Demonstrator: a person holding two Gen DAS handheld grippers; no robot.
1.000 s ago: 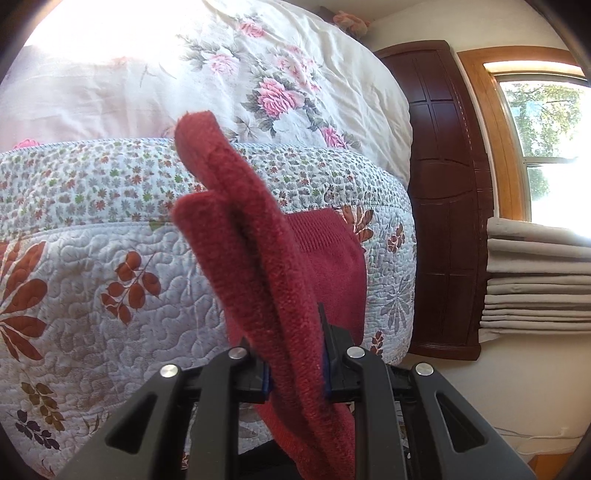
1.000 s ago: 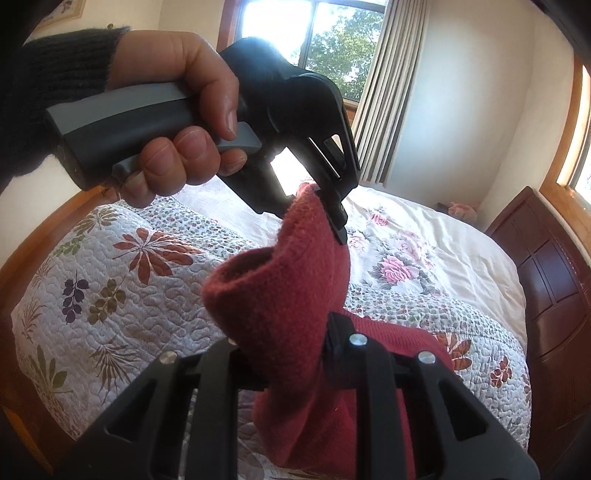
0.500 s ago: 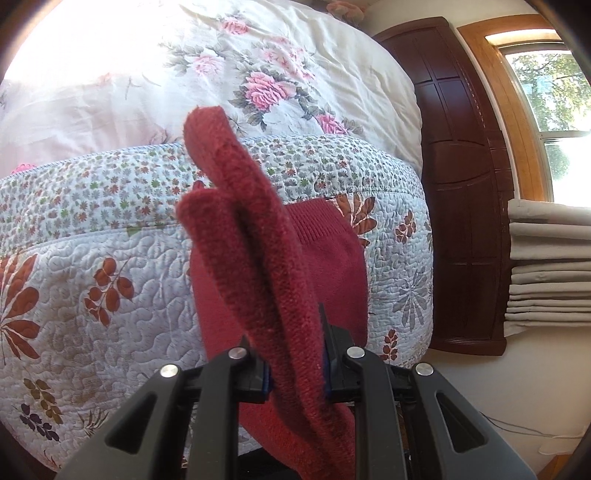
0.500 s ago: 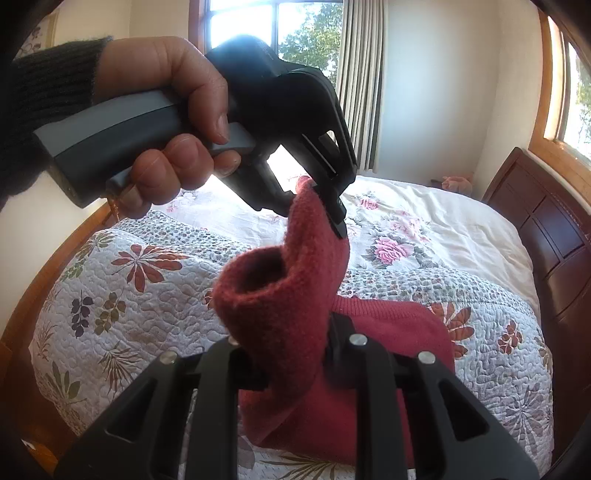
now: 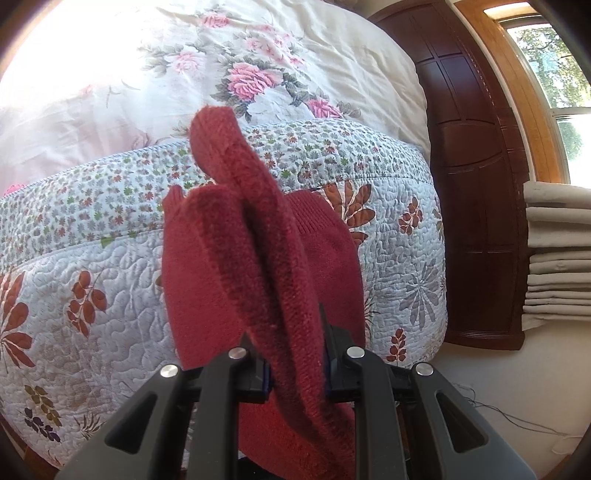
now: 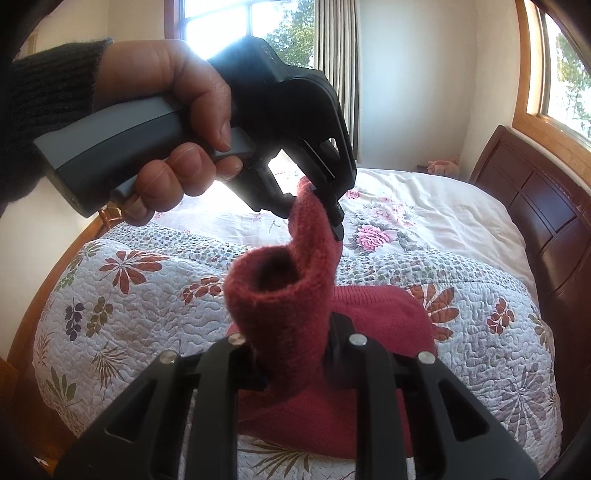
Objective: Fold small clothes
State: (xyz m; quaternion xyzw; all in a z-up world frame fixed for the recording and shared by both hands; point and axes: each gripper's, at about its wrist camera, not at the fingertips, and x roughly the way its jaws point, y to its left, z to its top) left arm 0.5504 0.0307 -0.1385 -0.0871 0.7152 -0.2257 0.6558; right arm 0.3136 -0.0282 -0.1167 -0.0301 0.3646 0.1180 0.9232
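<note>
Left claw (image 5: 297,354) pinched on a red garment (image 5: 258,258), both jaws pressed into a thick folded ridge of the knit that rises forward between them. Seen again from the right wrist camera, tips (image 6: 334,218) clamped on the upper end of the same cloth (image 6: 284,295), handle gripped by a hand (image 6: 177,129) in a dark knitted sleeve (image 6: 48,96). Right claw (image 6: 293,358) likewise clamped on the garment, squeezing a rolled, tube-like fold with an open hollow at its top. Stretched between the two claws, a short span of cloth held up in the air. Below, the rest of the garment draped down and lying on a quilt (image 6: 155,295) printed with red-brown leaves and bordered with small flowers. Beyond the quilt, a cream duvet (image 6: 424,206) with pink roses. To the right, a dark wooden bed board (image 6: 539,210) along the edge of the bed. Behind, pale walls, wood-framed windows (image 6: 280,26) and pleated curtains (image 6: 338,62). In the left wrist view, grey curtain folds (image 5: 557,254) beside the dark board (image 5: 476,184).
</note>
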